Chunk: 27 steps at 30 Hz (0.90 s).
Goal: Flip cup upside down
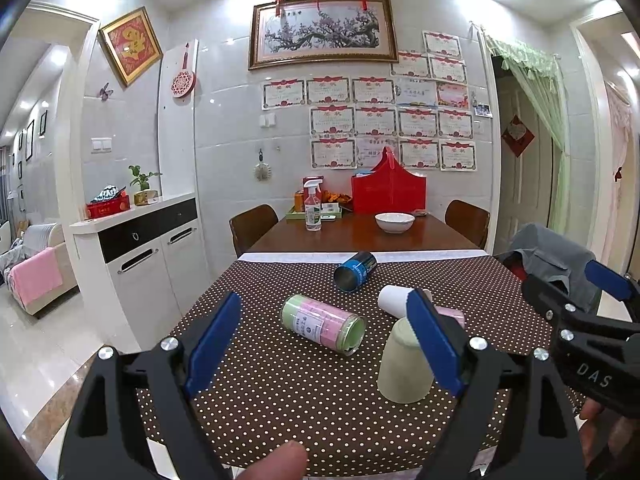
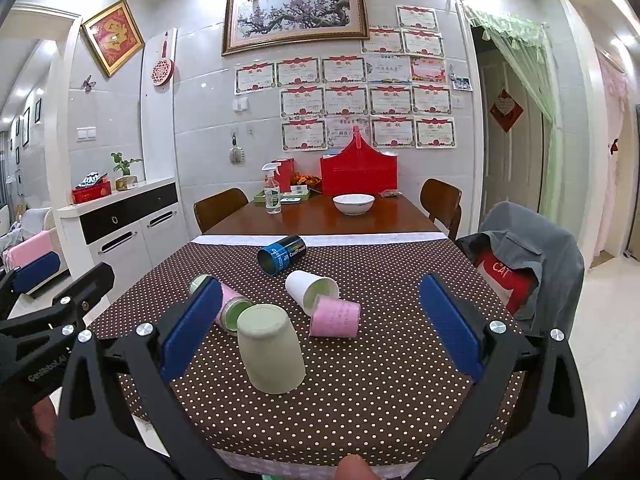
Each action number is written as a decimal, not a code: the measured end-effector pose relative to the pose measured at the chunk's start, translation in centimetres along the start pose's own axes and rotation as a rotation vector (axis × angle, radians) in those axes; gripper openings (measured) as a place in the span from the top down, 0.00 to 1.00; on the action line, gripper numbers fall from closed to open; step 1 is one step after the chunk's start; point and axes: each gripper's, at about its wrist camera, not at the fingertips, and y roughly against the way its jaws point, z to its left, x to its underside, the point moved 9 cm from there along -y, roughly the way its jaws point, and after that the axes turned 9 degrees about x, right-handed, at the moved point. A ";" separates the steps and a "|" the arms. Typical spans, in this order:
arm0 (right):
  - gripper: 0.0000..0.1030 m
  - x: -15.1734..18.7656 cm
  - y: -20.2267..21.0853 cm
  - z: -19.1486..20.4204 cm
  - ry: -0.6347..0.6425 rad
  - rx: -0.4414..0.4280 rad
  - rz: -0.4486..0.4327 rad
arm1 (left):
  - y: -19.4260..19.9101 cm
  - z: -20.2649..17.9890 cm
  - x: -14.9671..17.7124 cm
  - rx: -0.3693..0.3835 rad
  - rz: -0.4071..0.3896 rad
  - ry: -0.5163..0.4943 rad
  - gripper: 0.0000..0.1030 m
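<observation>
A pale green cup [image 2: 270,350] stands upside down, mouth on the polka-dot tablecloth [image 2: 360,400]; in the left wrist view it [image 1: 402,368] sits partly behind my left gripper's right finger. My left gripper [image 1: 320,344] is open and empty, above the near table, left of the cup. My right gripper [image 2: 324,328] is open and empty, with the cup between and ahead of its fingers, nearer the left one. A white cup [image 2: 310,288], a pink cup [image 2: 336,316], a pink-green can [image 1: 322,324] and a blue can [image 2: 280,258] lie on their sides.
A white bowl [image 2: 354,203], spray bottle [image 2: 272,196] and red box [image 2: 358,172] stand on the far wooden table. A chair with grey clothing [image 2: 528,264] is at the right edge. A white cabinet [image 2: 128,224] is at the left.
</observation>
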 end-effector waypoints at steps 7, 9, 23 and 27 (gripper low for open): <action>0.06 0.0 0.0 0.2 0.006 0.001 -0.001 | 0.2 0.3 -0.3 -0.007 -0.010 -0.003 0.19; 0.06 0.0 -0.1 0.4 0.010 -0.001 0.000 | 0.3 0.4 -0.3 -0.007 -0.012 -0.001 0.19; 0.06 0.2 0.0 0.9 0.019 -0.001 -0.003 | 0.2 0.7 -0.3 0.001 -0.010 0.013 0.19; 0.06 0.3 0.0 0.9 0.018 -0.003 -0.003 | 0.4 0.7 -0.6 -0.015 -0.037 -0.011 0.19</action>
